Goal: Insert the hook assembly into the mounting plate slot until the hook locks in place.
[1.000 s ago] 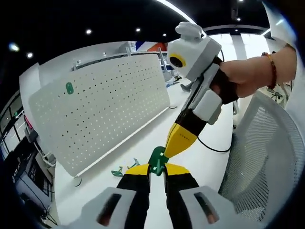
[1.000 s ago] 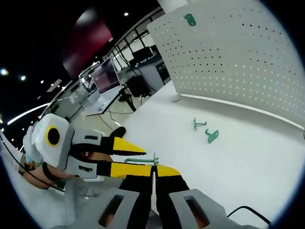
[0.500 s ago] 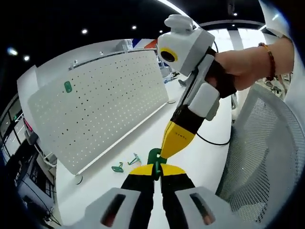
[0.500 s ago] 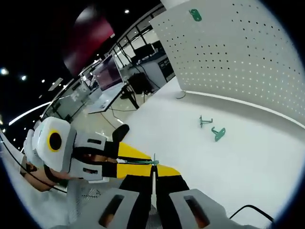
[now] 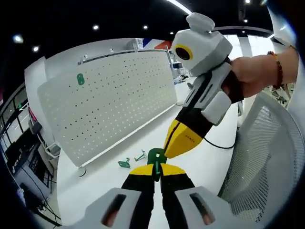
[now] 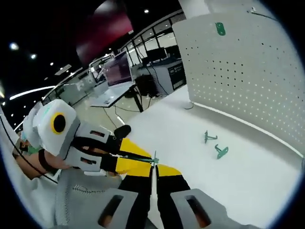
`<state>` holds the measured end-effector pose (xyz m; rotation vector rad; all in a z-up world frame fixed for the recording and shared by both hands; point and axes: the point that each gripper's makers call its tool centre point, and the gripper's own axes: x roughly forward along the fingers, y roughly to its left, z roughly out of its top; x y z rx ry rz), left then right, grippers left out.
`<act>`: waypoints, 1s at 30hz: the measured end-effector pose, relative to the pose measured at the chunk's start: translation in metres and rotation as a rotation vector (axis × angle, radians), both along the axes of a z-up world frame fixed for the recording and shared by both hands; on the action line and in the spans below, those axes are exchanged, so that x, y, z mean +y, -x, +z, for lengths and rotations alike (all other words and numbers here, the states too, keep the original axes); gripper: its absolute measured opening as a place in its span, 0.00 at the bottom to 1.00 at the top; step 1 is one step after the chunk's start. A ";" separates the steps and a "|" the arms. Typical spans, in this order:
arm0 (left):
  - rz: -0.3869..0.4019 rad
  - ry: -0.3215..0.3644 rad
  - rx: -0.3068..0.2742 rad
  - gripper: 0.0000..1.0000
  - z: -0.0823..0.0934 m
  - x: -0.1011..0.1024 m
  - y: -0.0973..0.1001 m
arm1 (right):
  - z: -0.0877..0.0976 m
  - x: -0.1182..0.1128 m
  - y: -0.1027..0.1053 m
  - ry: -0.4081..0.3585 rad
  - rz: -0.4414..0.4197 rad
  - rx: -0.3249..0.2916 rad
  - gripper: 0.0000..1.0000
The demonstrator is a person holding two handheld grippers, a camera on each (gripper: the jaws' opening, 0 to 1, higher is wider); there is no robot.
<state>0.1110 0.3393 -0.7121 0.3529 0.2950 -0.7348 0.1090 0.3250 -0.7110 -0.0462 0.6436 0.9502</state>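
Green plate [image 5: 155, 159] is sitting pinched in the left gripper [image 5: 157, 172], jaws shut on it. The right gripper [image 6: 154, 166] is pinching the thin hook [image 6: 143, 161] shut — still touching the plate, barely shifted. No lock yet — more pushing is needed, I think.

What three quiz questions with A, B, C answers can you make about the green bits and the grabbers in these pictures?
1. Where is the green plate?
A. on the pegboard
B. on the chair
C. in a box

2. How many loose green hooks lie on the white table?
A. none
B. two
C. five

3. What is the left gripper doing?
A. open
B. shut on a cable
C. shut on the green piece

Answers: 1 A, it sits near the board's upper corner. 2 B, a pair lies below the board. 3 C, its yellow-tipped jaws pinch it, and the right gripper meets it too.
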 end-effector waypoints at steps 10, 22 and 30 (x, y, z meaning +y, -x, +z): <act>0.086 0.132 0.019 0.04 0.016 0.017 -0.016 | -0.002 -0.014 -0.001 0.028 -0.037 -0.035 0.11; 0.078 0.211 -0.027 0.04 0.049 0.014 -0.051 | 0.007 -0.036 -0.011 0.033 -0.157 -0.128 0.27; 0.069 0.189 -0.064 0.04 0.066 0.004 -0.078 | 0.012 -0.050 -0.012 0.049 -0.196 -0.184 0.31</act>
